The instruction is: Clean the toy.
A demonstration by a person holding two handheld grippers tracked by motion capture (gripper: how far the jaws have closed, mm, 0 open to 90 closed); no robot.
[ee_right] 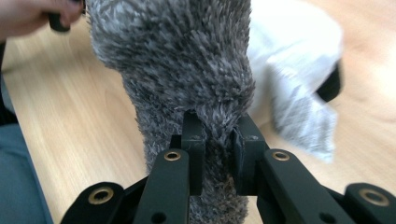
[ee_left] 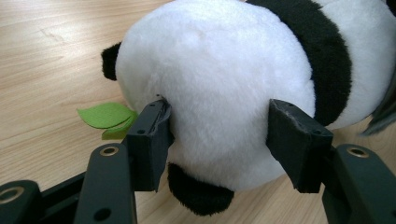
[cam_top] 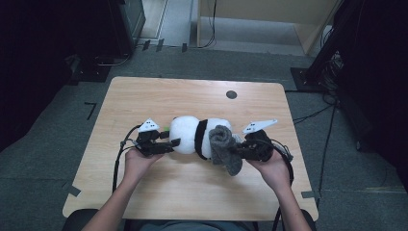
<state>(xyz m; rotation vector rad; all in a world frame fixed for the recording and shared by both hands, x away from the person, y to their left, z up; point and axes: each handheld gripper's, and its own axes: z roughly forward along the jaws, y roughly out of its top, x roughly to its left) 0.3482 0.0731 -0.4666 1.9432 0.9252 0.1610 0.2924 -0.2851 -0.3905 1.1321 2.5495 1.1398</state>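
High view looks down from above the panda toy [cam_top: 192,136]; both gripper views sit low and close at its opposite ends, sharing it.

No text, label, brand, number or sign could be read in any view. The black-and-white plush panda toy [ee_left: 224,93], pinched between the left gripper [ee_left: 219,135] pads, bore no tag or print. The fuzzy grey sock [ee_right: 187,70], clamped in the right gripper [ee_right: 218,140], carried no marking. The light wooden table [cam_top: 144,96] beneath both claws showed no lettering.
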